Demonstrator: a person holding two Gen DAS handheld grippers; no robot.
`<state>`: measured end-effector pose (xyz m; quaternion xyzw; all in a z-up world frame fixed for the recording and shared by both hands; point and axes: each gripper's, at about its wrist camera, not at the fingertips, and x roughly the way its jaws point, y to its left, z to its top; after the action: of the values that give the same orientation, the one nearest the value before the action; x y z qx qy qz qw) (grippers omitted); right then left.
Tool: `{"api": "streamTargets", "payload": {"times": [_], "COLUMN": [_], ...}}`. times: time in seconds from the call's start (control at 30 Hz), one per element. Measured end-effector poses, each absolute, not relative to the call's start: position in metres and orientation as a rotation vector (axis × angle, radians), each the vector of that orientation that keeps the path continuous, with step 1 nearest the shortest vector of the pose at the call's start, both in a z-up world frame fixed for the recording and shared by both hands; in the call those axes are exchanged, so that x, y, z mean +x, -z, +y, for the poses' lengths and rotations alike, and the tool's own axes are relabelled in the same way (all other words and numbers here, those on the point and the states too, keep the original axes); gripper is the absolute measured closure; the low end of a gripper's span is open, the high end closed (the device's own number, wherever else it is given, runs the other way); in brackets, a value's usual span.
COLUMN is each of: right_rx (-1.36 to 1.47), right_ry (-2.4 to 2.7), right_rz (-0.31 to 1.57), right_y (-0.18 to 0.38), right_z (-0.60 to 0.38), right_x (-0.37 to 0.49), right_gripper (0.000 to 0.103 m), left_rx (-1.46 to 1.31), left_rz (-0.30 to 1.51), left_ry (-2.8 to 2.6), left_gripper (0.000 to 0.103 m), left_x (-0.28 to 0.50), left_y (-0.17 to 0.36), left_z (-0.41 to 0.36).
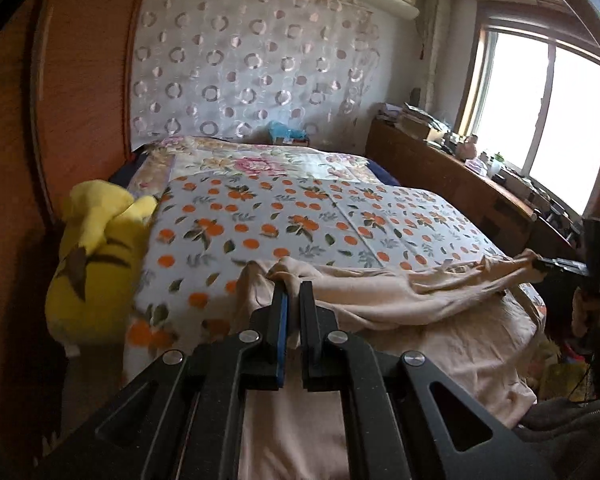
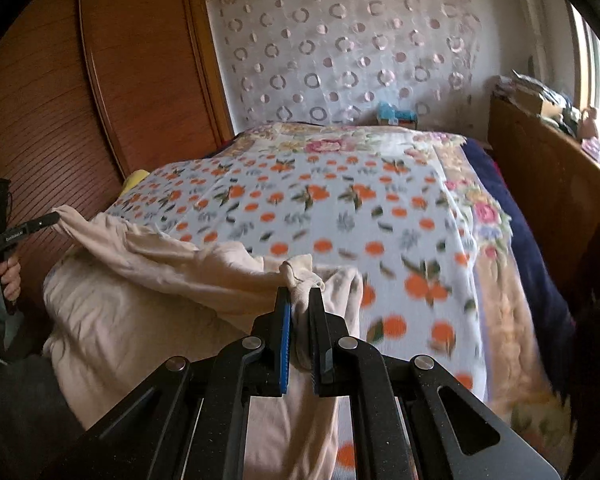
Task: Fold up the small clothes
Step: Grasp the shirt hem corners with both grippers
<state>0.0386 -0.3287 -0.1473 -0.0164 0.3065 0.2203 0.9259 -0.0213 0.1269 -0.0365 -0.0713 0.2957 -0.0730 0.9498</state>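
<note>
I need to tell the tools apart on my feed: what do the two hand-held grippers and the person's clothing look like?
Both look alike: the left hand-held gripper and right hand-held gripper are matte black, with silver pivot bolts, cut-out linkage arms and one blue finger pad each. The sleeve is dark grey.

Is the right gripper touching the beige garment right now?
Touching. The right wrist view shows the right gripper shut on a bunched edge of the beige garment, cloth pinched between its fingers.

You see a beige garment (image 1: 380, 296) at six o'clock on the white bedsheet (image 1: 300, 216) printed with oranges and green leaves, a yellow plush toy (image 1: 96, 256) at nine, and a grey-ringed pale curtain (image 1: 252, 64) at twelve.
</note>
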Motion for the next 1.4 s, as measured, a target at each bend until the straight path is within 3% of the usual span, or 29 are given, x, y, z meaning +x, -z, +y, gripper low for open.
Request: {"api": "streamTargets", "payload": {"times": [0.27, 0.33, 0.37, 0.4, 0.47, 0.53, 0.57, 0.6, 1.03, 1.4], "right_rx": [-0.051, -0.068, -0.081, -0.094, -0.097, -0.110, -0.118, -0.117, -0.118, -0.179], "right_ry": [-0.452, -0.444, -0.437, -0.423, -0.417, -0.400, -0.391, -0.390, -0.395, -0.391], "right_rz": [0.702, 0.727, 0.739, 0.743, 0.743, 0.729, 0.716, 0.704, 0.805, 0.890], "right_y": [0.132, 0.134, 0.135, 0.135, 0.132, 0.126, 0.123, 0.120, 0.161, 0.174], "right_z": [-0.326, -0.323, -0.320, -0.318, -0.317, -0.316, -0.315, -0.316, -0.296, -0.293], "right_x": [0.017, 0.018, 0.020, 0.022, 0.029, 0.035, 0.038, 0.041, 0.136, 0.165], "right_gripper": [0.095, 0.094, 0.088, 0.088, 0.085, 0.068, 0.053, 0.048, 0.048, 0.047], "left_rx": [-0.121, -0.120, -0.117, -0.119, -0.124, -0.111, -0.097, -0.086, -0.024, -0.005], "left_rz": [0.638, 0.654, 0.654, 0.653, 0.654, 0.652, 0.650, 0.652, 0.855, 0.956], "left_ry": [0.119, 0.112, 0.100, 0.096, 0.103, 0.111, 0.114, 0.117, 0.147, 0.147], "left_gripper": [0.097, 0.080, 0.073, 0.061, 0.052, 0.029, 0.025, 0.024, 0.024, 0.024], "left_x": [-0.044, -0.040, -0.039, -0.037, -0.033, -0.028, -0.024, -0.020, 0.068, 0.076], "left_y": [0.035, 0.040, 0.042, 0.043, 0.042, 0.040, 0.039, 0.038, 0.085, 0.107], "left_z": [0.132, 0.132, 0.133, 0.134, 0.136, 0.136, 0.136, 0.136, 0.142, 0.140]}}
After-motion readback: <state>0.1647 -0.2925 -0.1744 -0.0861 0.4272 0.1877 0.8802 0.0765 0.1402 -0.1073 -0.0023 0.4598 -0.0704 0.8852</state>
